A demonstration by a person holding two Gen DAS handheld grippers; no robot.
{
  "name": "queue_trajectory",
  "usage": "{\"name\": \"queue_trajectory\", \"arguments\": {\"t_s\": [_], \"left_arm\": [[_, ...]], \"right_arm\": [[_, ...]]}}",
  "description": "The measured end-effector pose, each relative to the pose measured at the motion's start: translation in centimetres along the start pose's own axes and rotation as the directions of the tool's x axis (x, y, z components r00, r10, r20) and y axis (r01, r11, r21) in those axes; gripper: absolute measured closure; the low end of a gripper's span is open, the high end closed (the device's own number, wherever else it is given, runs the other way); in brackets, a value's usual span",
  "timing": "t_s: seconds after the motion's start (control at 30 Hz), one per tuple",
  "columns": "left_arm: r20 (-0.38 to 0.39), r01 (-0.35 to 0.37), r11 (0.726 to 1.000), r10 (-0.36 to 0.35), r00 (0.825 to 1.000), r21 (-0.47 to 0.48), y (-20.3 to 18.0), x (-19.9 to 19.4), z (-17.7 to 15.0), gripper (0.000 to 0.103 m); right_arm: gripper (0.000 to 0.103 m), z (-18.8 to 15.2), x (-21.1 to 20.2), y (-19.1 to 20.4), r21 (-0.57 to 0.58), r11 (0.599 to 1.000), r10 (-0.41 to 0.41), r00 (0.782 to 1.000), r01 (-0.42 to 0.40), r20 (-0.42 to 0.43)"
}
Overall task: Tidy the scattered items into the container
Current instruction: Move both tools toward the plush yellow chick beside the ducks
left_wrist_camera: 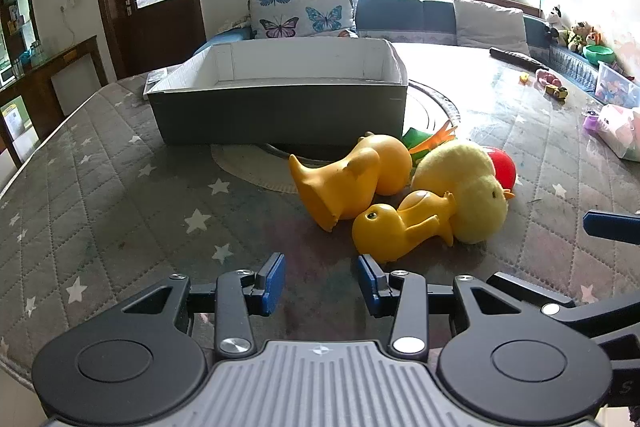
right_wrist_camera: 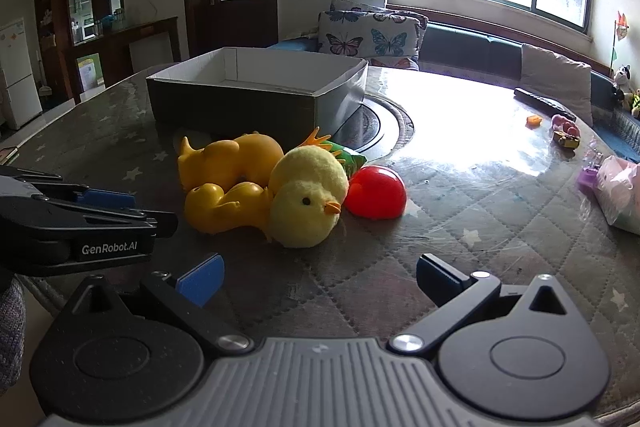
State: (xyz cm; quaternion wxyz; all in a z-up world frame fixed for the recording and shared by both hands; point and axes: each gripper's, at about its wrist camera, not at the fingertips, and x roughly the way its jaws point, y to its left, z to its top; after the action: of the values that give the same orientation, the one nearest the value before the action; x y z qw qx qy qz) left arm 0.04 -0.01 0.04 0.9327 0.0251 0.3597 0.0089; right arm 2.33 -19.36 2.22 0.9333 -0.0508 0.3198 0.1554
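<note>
Left gripper (left_wrist_camera: 322,281) bottom centre of its view, jaws parted and empty above the starred cloth (left_wrist_camera: 120,195). Right gripper (right_wrist_camera: 320,277) bottom centre, spread wide, gripping nothing. Ducks (left_wrist_camera: 348,183), chick (right_wrist_camera: 308,199) and red ball (right_wrist_camera: 376,191) heaped mid-frame, just below the box (left_wrist_camera: 280,99) at upper centre.

hidden: green packet (right_wrist_camera: 349,158) mostly behind plush chick (right_wrist_camera: 310,197) | cut off: pink bag (right_wrist_camera: 620,193) at right edge | unreadable: small toys (left_wrist_camera: 556,91) (too small to identify)
</note>
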Motion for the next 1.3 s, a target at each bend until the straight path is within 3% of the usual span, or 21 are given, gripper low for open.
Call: {"name": "queue_trajectory", "arguments": {"t_s": [1.3], "left_arm": [[-0.051, -0.005, 1.000, 0.006, 0.999, 0.015, -0.33, 0.43, 0.16, 0.060]], "right_arm": [[0.000, -0.18, 0.56, -0.15, 0.003, 1.000, 0.017, 0.999, -0.017, -0.035]]}}
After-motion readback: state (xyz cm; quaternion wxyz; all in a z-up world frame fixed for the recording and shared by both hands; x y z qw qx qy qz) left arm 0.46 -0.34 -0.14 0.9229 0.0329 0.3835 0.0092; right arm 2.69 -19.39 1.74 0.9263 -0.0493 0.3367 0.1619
